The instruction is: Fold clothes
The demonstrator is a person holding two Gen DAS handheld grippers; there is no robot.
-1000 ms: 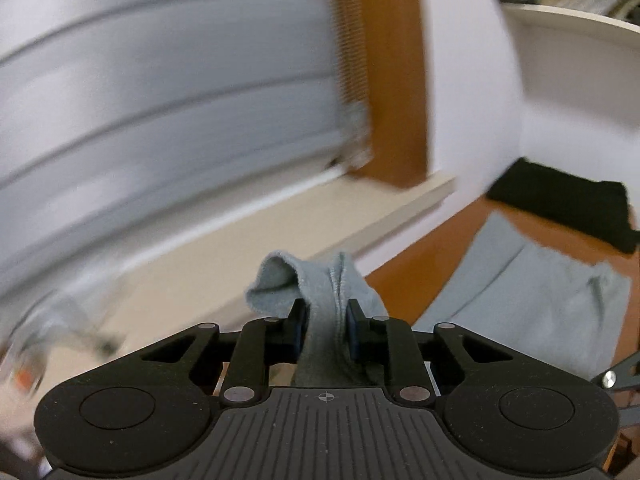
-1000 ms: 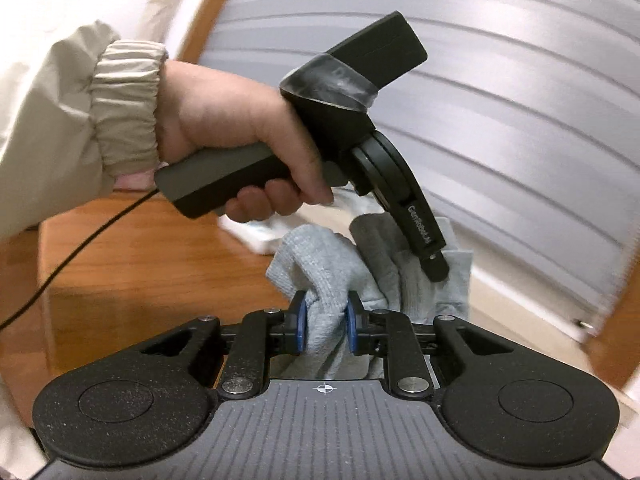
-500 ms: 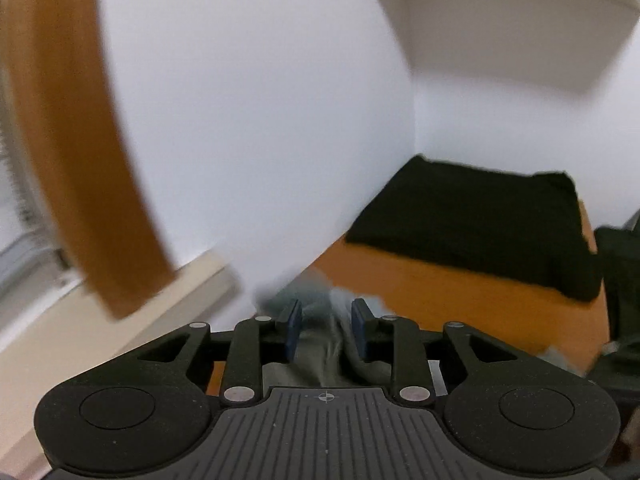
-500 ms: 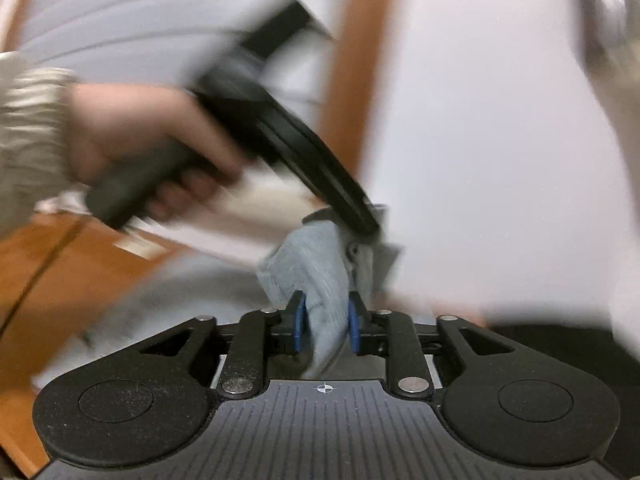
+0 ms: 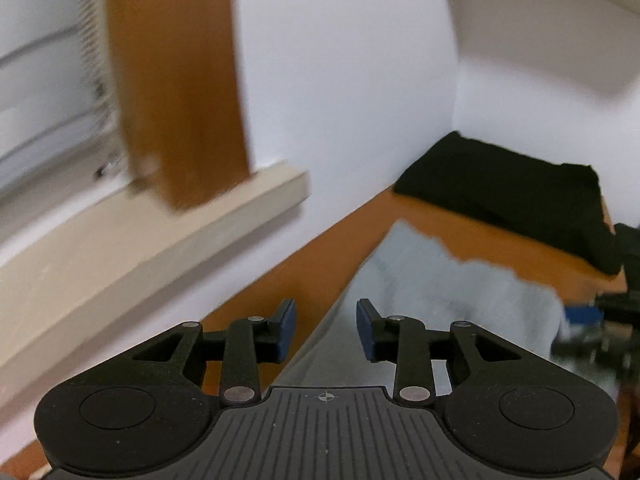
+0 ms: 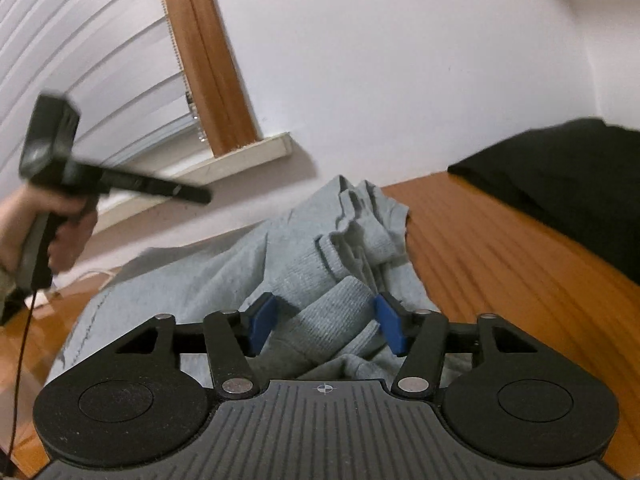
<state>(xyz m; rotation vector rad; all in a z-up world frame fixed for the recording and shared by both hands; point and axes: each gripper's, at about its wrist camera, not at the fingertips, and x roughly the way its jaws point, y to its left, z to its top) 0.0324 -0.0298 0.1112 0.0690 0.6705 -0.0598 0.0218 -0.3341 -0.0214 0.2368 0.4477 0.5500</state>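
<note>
Right wrist view: my right gripper (image 6: 326,322) has its blue pads spread wide, and a ribbed band of the grey garment (image 6: 256,264) lies loose between them without being pinched. The cloth sits bunched on the wooden table (image 6: 492,240), piled into a ridge toward 12 o'clock and spreading flatter toward 9 o'clock. I judge the open pads mean this edge is set down where it lies, or is about to be taken up; the pictures fit either.

At 9 o'clock the person's hand (image 6: 44,224) grips the handle of my left gripper (image 6: 192,194), which is raised above the cloth and off to its side.

From the left wrist view, my left gripper (image 5: 325,330) is also spread, with nothing between the pads. The grey garment (image 5: 448,292) lies flat on the table just ahead, toward 1 o'clock, its far edge ragged. Holding clear like this keeps that hand from dragging the fabric.

The table (image 5: 472,224) is orange-brown wood, set against a white wall (image 5: 340,80). A black cloth (image 5: 512,196) lies flat at 2 o'clock, well apart from the grey one. At 10 o'clock are a pale window sill (image 5: 168,232), a wooden frame (image 5: 176,80) and slatted blinds (image 6: 100,60).
</note>
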